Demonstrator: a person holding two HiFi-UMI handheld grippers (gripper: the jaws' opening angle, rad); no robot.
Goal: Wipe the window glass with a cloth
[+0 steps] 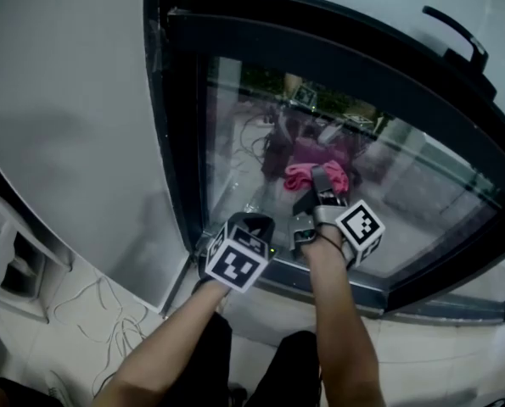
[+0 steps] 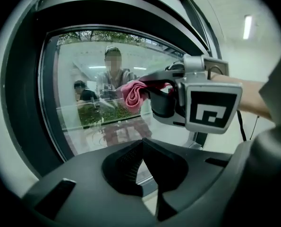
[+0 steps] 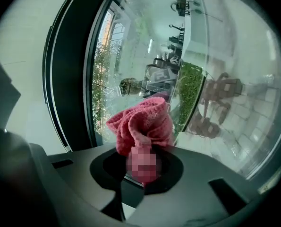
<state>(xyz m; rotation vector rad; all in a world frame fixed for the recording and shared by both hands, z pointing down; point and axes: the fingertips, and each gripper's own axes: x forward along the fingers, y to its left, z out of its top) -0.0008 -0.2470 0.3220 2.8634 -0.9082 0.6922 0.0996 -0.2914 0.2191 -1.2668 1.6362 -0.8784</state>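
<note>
The left gripper sits low and near, its jaws closed tip to tip with nothing between them; beyond, to the right, the right gripper presses a pink cloth against the window glass inside its dark frame.

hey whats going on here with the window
A person is cleaning a window with a handheld gripper in each hand. The right gripper is shut on a bunched pink cloth and holds it up to the window glass, low in the pane. The left gripper hangs beside it near the bottom corner of the dark frame, jaws together and empty.
</note>
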